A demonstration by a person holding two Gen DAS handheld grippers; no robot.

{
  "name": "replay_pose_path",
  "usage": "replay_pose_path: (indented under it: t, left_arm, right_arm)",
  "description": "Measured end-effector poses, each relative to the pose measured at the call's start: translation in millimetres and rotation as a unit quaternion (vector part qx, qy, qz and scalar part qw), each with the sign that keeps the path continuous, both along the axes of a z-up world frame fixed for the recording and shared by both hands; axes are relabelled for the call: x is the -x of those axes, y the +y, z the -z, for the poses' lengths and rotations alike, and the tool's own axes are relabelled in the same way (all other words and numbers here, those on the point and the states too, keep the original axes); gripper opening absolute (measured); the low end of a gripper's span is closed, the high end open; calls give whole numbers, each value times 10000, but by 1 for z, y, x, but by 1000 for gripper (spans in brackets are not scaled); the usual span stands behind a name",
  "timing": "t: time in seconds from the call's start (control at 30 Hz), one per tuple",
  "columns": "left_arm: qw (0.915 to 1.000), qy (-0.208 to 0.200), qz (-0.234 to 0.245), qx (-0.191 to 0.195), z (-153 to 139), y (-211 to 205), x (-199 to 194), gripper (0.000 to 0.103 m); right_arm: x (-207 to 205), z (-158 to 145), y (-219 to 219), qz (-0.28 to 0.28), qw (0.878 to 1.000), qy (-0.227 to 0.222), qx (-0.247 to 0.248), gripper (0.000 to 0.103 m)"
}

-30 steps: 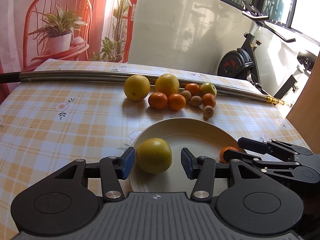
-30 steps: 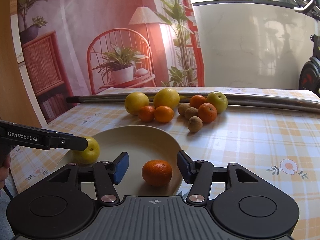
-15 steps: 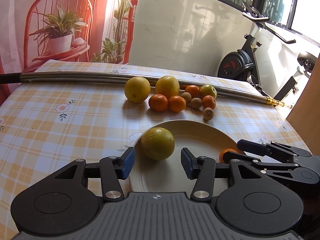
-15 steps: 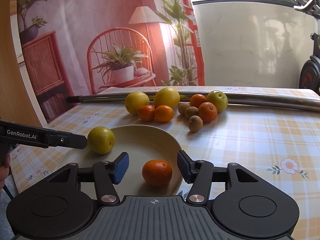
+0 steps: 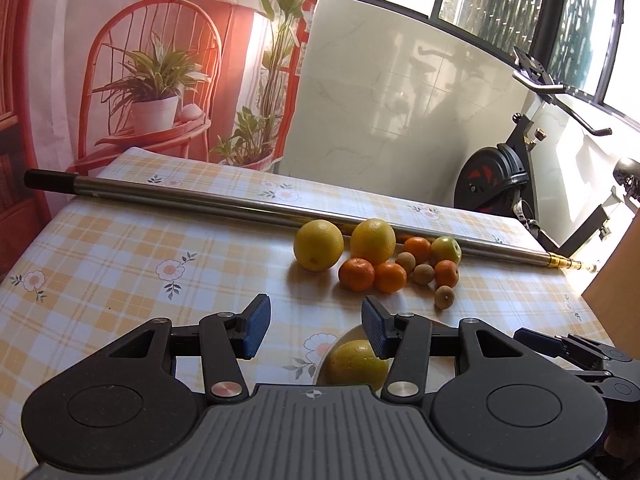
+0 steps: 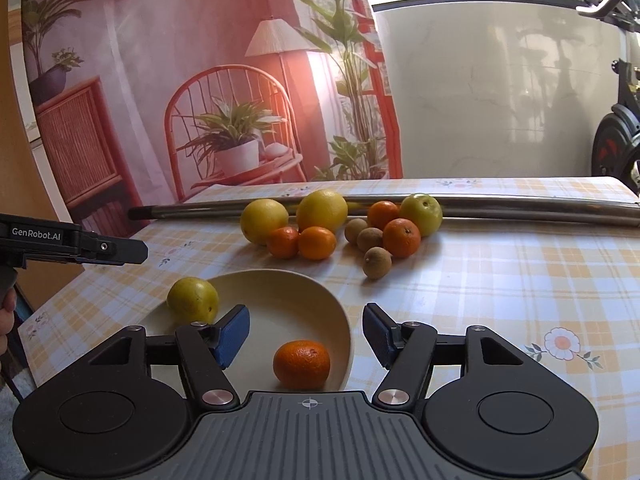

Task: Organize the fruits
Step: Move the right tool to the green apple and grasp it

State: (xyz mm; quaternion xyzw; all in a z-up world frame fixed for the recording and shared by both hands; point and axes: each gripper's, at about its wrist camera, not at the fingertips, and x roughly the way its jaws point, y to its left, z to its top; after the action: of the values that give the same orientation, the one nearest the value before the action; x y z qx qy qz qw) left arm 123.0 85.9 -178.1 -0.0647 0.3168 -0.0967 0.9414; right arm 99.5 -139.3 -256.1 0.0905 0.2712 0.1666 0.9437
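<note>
My left gripper (image 5: 316, 330) is open and empty, raised over the checked tablecloth just left of the cream plate (image 5: 335, 345). A yellow-green fruit (image 5: 357, 362) lies on the plate, partly behind the right finger. In the right wrist view this fruit (image 6: 193, 300) rests at the plate's (image 6: 280, 300) left rim, with the left gripper (image 6: 132, 249) above and to its left. My right gripper (image 6: 306, 336) is low over the plate with its jaws opening. A mandarin (image 6: 302, 364) lies on the plate between them, and the pads do not touch it.
Beyond the plate is a pile of fruit: two large yellow citrus (image 6: 264, 220), several mandarins (image 6: 317, 243), a green apple (image 6: 421, 209) and three brown longans (image 6: 377, 262). A long metal pole (image 6: 520, 204) lies behind them. A hand (image 6: 6, 312) shows at the left edge.
My left gripper has lifted and moved left, away from the yellow-green fruit, which stays on the plate. The right gripper's jaws have widened around the mandarin; that hand stayed put.
</note>
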Motion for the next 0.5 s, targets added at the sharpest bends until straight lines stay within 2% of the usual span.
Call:
replay_pose_path:
  t: [0.27,0.5]
  left_arm:
    - [9989,-412,-176,-126,-43,19,-21,53]
    - [9978,-580,-298,-146,-62,23,-41,53]
  right_arm:
    - [-24,-17,-30,345,9993,-137,58,58]
    - [-55,-33,-57,703,9970,-309,47,58]
